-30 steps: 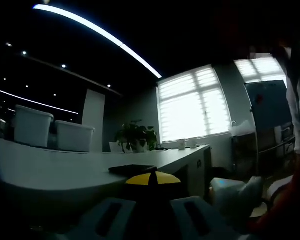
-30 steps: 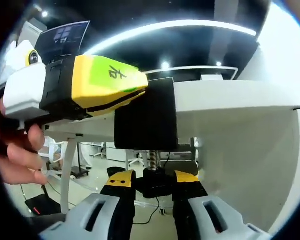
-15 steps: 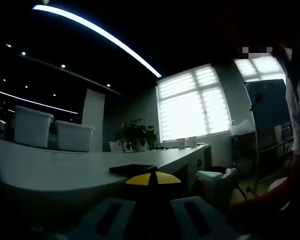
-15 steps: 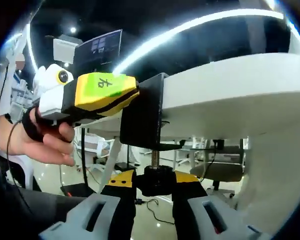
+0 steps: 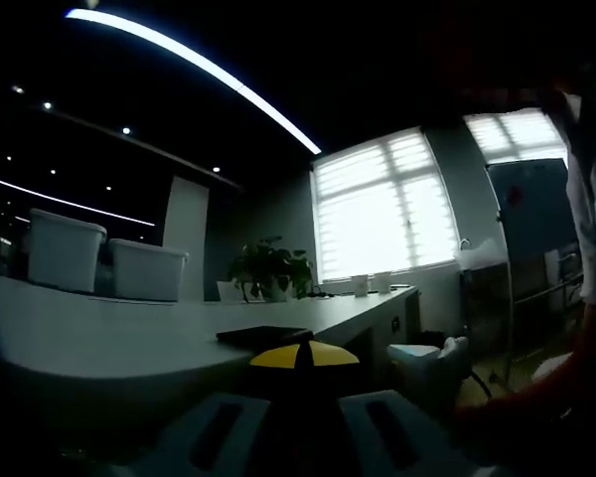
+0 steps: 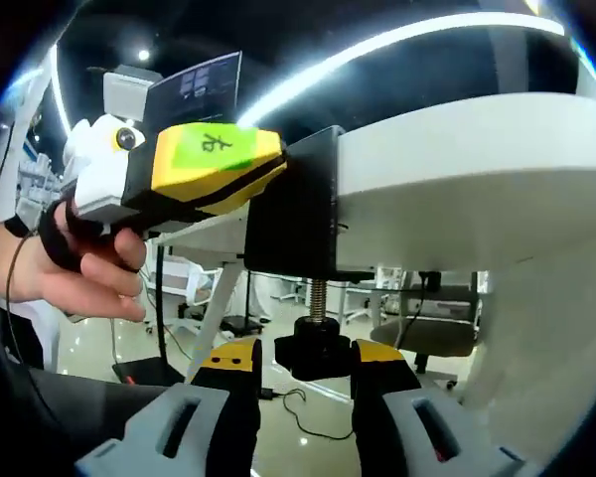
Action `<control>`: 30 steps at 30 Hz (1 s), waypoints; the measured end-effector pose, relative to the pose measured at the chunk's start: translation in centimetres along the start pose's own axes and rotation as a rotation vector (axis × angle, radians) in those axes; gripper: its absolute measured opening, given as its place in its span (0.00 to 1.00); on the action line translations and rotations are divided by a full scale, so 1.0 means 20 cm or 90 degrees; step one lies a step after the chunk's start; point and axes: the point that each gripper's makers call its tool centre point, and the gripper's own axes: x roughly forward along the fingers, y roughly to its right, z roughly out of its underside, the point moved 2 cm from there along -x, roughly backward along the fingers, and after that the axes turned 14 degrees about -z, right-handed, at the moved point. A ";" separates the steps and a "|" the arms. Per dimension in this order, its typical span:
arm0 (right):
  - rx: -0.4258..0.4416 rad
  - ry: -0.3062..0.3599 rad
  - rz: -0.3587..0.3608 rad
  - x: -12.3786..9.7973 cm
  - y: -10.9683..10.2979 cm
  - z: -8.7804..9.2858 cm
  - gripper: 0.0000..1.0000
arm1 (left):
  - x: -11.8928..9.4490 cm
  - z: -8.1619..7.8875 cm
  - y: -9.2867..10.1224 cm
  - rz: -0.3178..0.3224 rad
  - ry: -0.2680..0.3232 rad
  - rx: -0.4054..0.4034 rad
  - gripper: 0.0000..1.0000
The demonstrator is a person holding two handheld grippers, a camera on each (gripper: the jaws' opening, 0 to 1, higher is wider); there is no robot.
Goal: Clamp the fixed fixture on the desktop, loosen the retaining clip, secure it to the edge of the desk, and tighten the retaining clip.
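Observation:
The black clamp fixture [image 6: 293,214] grips the edge of the white desk [image 6: 477,159], its threaded screw hanging below. My left gripper [image 6: 274,167], yellow with a green label and held by a hand [image 6: 79,268], is shut on the fixture's top part. Below, my right gripper [image 6: 308,360] has its jaws against the black screw knob [image 6: 316,348]. In the left gripper view my left gripper [image 5: 305,356] has its yellow tips together over the fixture's flat top plate [image 5: 263,336] on the desk [image 5: 129,343]. The right gripper's white body [image 5: 427,363] shows at the lower right.
Two white bins [image 5: 68,250] and a potted plant [image 5: 271,270] stand on the desk's far side, with cups [image 5: 363,286] by the window. Under the desk are a slanted leg [image 6: 214,308], office chairs [image 6: 427,333] and cables [image 6: 288,397] on the floor.
The right gripper view has rolled and shifted around the knob, which stays between its jaws. The left gripper has held still on the fixture; the right gripper's body shifted left beside it.

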 end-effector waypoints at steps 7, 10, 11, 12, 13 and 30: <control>0.027 0.024 0.048 -0.04 -0.03 -0.01 0.41 | -0.01 0.01 -0.01 -0.004 -0.005 0.000 0.01; 0.018 0.022 0.073 -0.08 -0.02 -0.02 0.36 | -0.02 0.02 -0.01 -0.007 -0.005 0.000 0.01; 0.016 0.022 0.079 -0.09 -0.03 -0.03 0.36 | -0.02 0.02 -0.01 -0.007 -0.005 -0.001 0.01; 0.015 0.021 0.086 -0.10 -0.03 -0.03 0.36 | -0.02 0.02 -0.01 -0.008 -0.004 -0.001 0.01; 0.013 0.021 0.090 -0.11 -0.03 -0.04 0.36 | -0.02 0.02 -0.01 -0.008 -0.004 0.000 0.01; 0.003 0.002 0.178 -0.24 0.04 -0.06 0.35 | -0.02 0.02 -0.01 -0.011 -0.004 0.000 0.01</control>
